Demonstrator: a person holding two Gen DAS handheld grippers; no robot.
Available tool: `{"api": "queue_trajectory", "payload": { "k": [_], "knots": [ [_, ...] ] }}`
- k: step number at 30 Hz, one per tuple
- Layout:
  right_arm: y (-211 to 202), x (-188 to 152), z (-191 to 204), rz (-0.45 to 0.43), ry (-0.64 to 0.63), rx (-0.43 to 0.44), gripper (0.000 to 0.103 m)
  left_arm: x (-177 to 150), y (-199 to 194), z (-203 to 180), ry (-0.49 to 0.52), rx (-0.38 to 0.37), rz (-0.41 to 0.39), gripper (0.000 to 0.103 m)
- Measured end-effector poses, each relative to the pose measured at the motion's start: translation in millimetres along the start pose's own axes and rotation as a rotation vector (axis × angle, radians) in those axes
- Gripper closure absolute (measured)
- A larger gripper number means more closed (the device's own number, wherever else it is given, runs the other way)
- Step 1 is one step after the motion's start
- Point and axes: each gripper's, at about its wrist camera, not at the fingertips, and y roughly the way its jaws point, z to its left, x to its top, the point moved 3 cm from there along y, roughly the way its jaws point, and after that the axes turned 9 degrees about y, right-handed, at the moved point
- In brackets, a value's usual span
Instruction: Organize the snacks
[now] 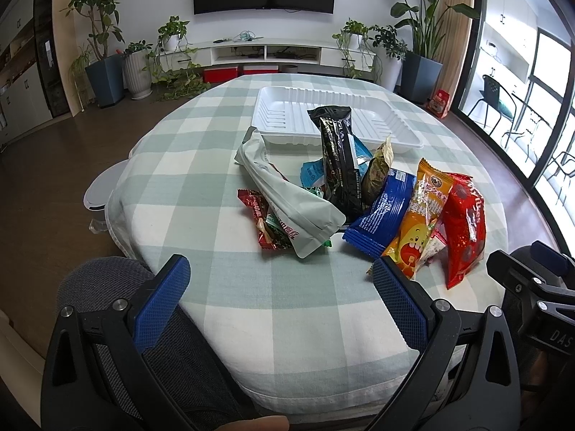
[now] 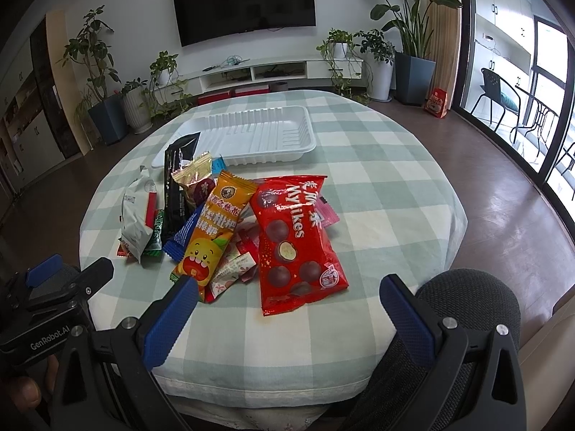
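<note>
Surface: round table point(image 2: 377, 186) under a green-and-white checked cloth.
Tray: white ribbed tray point(image 2: 251, 136), empty, lay toward the far edge.
Snacks: heap of snack packets point(image 2: 230, 230) lay mid-table, between the tray and the near edge; red Mylikes bag point(image 2: 294, 240) on its right side.
Left gripper point(image 1: 280, 283): spread wide, holding nothing, at the near edge.
Right gripper point(image 2: 287, 294): spread wide, holding nothing, at the near edge.
Room: wall television point(image 2: 244, 3), low white cabinet point(image 2: 266, 70), potted plants point(image 2: 413, 54), brown floor.

Daylight pours in from the windows point(image 1: 539, 82) on the right, leaving the left side dim. Glare shines on the floor point(image 2: 521, 237) and red snack bag point(image 2: 298, 237). Fisheye curvature bends the edges; corners vignette black.
</note>
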Motion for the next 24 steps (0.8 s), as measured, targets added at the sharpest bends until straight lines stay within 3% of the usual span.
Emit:
{"api": "queue_trajectory", "payload": {
  "k": [16, 20, 24],
  "knots": [
    [1, -7, -10, 0.010, 0.005, 0.022, 0.000, -14, 15, -6, -0.006, -0.013, 0.005, 0.000],
    [-1, -2, -16, 0.002, -0.007, 0.026, 0.000, -9, 21, 6, -0.059, -0.078, -0.015, 0.000],
    [0, 8, -26, 0.005, 0.035, 0.061, 0.000, -6, 34, 8, -0.038, -0.151, -0.013, 0.000]
  ]
}}
